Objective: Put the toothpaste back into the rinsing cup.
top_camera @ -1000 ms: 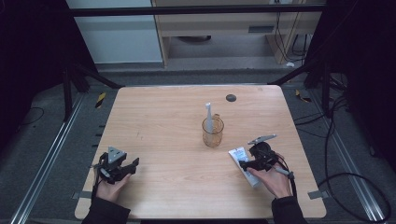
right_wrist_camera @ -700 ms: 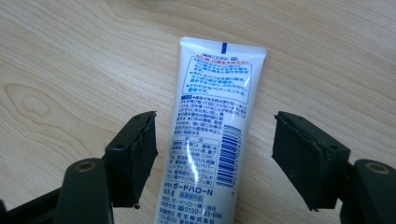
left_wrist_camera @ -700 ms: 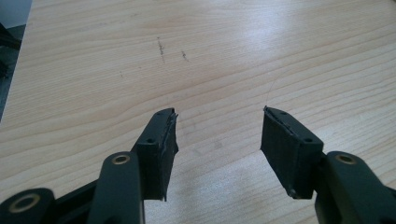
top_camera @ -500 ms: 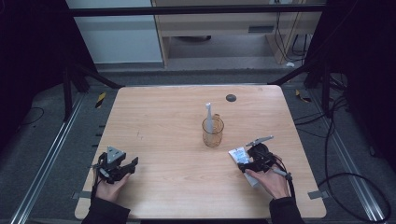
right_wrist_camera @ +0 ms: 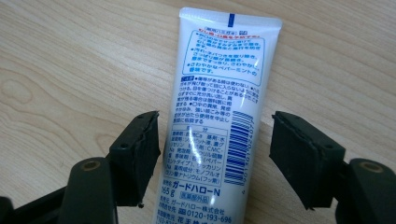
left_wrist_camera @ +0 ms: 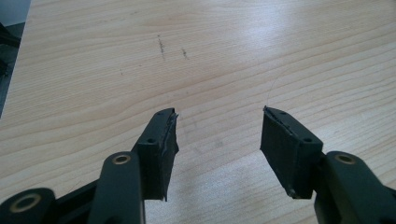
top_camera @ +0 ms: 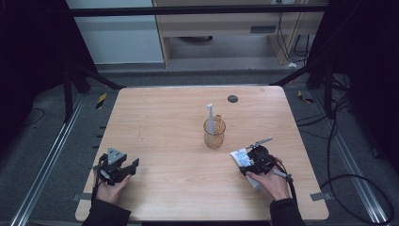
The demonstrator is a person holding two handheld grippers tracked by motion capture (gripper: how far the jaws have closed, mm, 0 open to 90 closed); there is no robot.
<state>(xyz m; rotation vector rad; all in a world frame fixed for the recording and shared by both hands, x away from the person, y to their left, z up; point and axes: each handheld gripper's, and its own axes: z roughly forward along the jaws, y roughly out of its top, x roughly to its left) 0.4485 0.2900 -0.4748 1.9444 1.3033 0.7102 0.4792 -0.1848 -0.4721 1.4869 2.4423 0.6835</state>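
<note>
At near right of table [top_camera: 179, 188]: toothpaste tube [right_wrist_camera: 215, 121] flat, between pads of right gripper [right_wrist_camera: 212, 154]; jaws just closing in, not yet touching. Grasp imminent. Left gripper [left_wrist_camera: 217, 140] spread, empty, near left. Cup [top_camera: 214, 133] with toothbrush [top_camera: 210, 115] centre.

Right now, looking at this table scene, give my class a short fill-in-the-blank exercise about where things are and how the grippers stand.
1. The toothpaste tube lies flat between the jaws of the ____ gripper.
2. The toothbrush stands upright inside the amber ____.
3. Over bare wood of the table, the left gripper has its jaws ____.
4. The pads of the right gripper do not yet ____ the tube.

Missing words: right; cup; open; touch
</note>
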